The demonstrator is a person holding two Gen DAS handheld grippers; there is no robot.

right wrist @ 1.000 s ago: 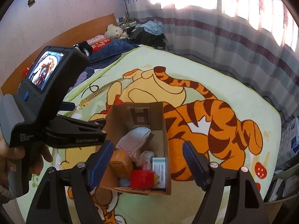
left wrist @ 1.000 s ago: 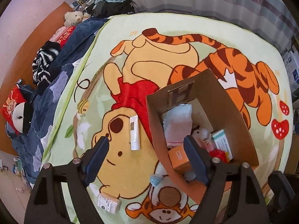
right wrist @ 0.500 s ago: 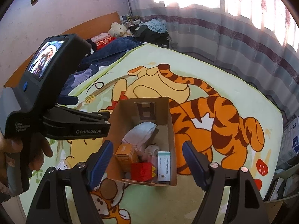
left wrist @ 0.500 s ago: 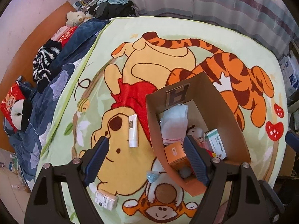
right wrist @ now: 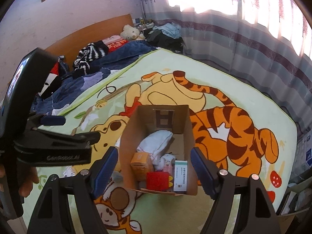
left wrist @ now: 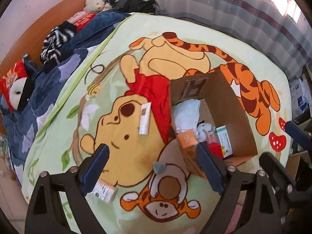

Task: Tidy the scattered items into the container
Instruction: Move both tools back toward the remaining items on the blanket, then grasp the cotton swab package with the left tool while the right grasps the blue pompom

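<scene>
An open cardboard box (left wrist: 239, 117) (right wrist: 128, 136) stands on the cartoon blanket (left wrist: 195, 44). It holds a white cloth (right wrist: 156, 142), an orange carton (right wrist: 139, 163), a small plush, a red item (right wrist: 157, 181) and a green-white medicine box (right wrist: 180, 175). On the blanket left of the box lie a white tube (left wrist: 145, 119), a small grey-blue object (left wrist: 159, 167) and a white packet (left wrist: 104, 191). My left gripper (left wrist: 152, 170) hovers over them, its jaws opening with nothing between them. High above the box, my right gripper (right wrist: 154, 172) stands open and empty.
A dark blue quilt (left wrist: 58, 74) with clothes, pillows and a teddy bear (right wrist: 129, 32) borders the blanket on the left. Striped curtains (right wrist: 253, 44) hang behind. Boxes and clutter stand at the right edge (left wrist: 300, 97). A hand (right wrist: 27, 183) holds the left gripper's handle.
My left gripper has swung away from the box toward the loose items on the blanket and rolled a little, its jaws spreading wider. The right gripper has drifted slightly.
</scene>
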